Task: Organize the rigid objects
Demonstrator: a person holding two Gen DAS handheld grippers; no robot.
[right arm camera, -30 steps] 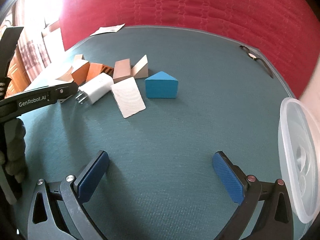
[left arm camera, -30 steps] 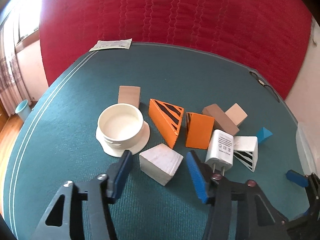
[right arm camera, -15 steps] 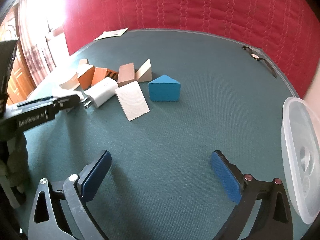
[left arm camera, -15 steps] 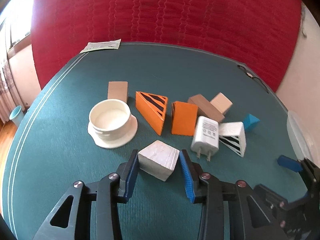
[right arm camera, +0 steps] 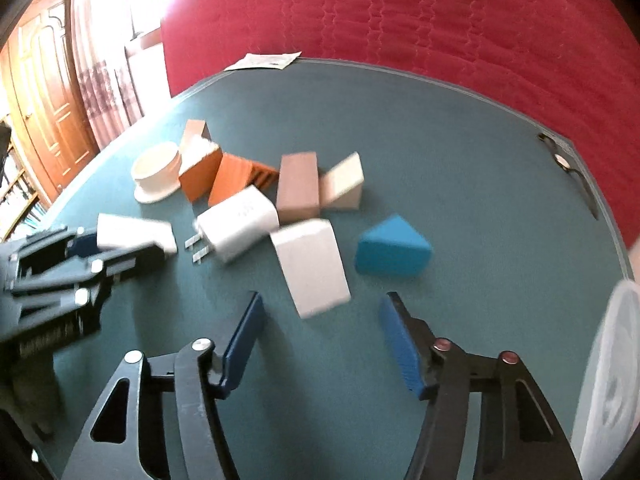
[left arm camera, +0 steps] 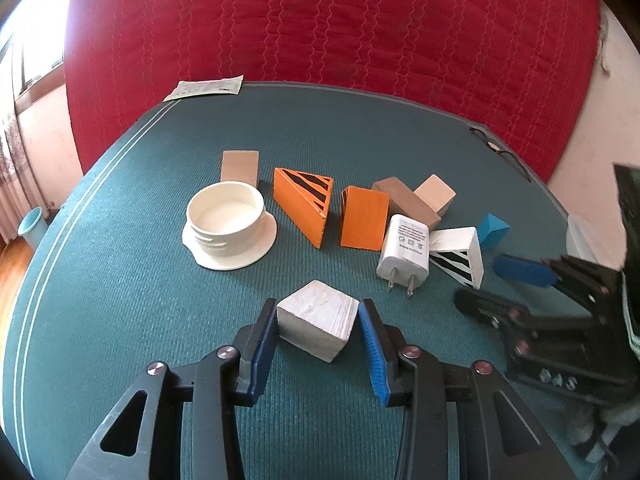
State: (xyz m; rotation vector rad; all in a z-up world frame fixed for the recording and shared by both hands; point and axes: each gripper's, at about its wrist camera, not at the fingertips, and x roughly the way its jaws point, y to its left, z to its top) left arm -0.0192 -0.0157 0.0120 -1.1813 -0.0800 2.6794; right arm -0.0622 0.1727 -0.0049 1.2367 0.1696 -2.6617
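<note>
L gripper [left arm camera: 318, 326]: jaws closed on white wedge block [left arm camera: 318, 324], both blue pads touching its sides; block rests on the teal table [left arm camera: 120, 300] toward the near edge. R gripper [right arm camera: 320, 340]: jaws have just been closing, nothing between them; pads stand apart above bare table, just short of the striped white wedge [right arm camera: 310, 264].

Beyond L gripper, mid-table: white round container [left arm camera: 228, 228], upright, open top, no contents visible. Right of it in a row: striped orange wedge [left arm camera: 306, 204], plain orange wedge [left arm camera: 362, 216], brown block [left arm camera: 408, 204], pale block [left arm camera: 434, 194], white charger [left arm camera: 404, 246], prongs toward near edge. Blue wedge [right arm camera: 394, 248] near right edge. Clear lid [right arm camera: 604, 368] at right edge; contents n/a. Paper slip [left arm camera: 204, 88] at far left corner.
</note>
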